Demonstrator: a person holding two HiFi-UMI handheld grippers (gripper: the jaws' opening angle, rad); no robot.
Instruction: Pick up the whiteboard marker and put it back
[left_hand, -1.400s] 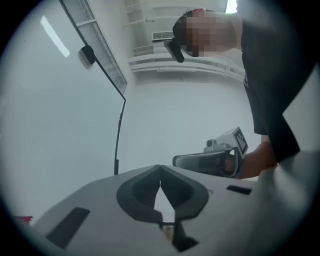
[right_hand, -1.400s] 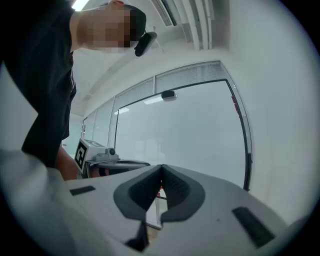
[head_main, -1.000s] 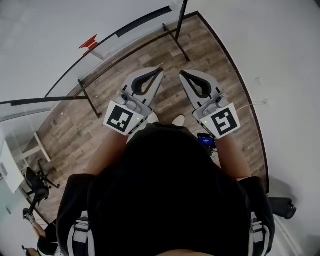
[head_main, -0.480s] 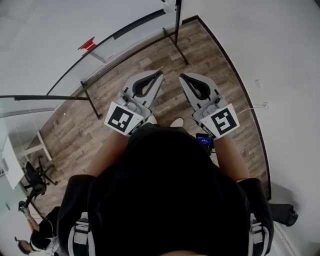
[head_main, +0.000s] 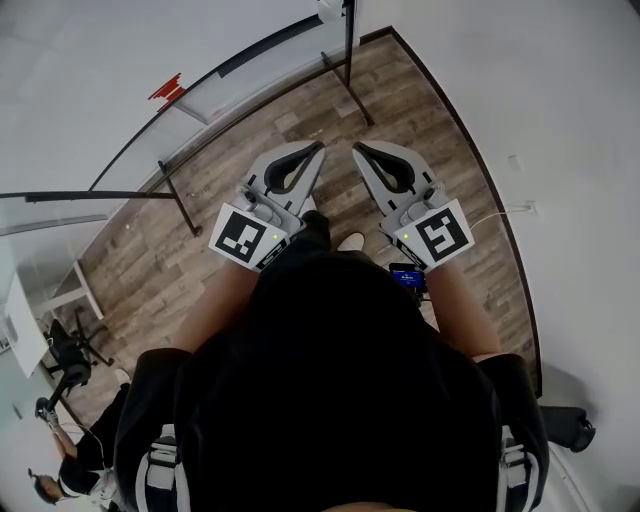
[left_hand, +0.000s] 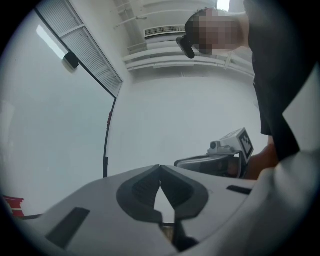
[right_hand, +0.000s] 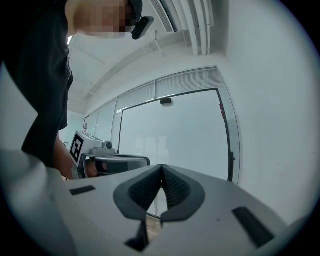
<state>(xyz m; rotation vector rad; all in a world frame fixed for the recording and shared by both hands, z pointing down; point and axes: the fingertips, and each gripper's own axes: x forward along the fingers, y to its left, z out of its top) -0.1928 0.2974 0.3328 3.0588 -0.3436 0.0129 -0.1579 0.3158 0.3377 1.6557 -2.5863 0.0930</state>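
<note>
So compared with a second back, the grey-and-white right gripper (head_main: 357, 148) has drifted a touch left toward the matching left gripper (head_main: 320, 147) at frame centre. The black-framed glass board (head_main: 255, 72) along the upper left has also slid slightly up the frame, which I'd read as just repositioning, no pick-up started yet. Both sets of jaws are closed tight on nothing and the whiteboard marker isn't visible in any view, so the count is two grippers, two black-and-white marker cubes (head_main: 241, 237), one glass board, one small red thing (head_main: 167, 87) on its edge, zero markers.
</note>
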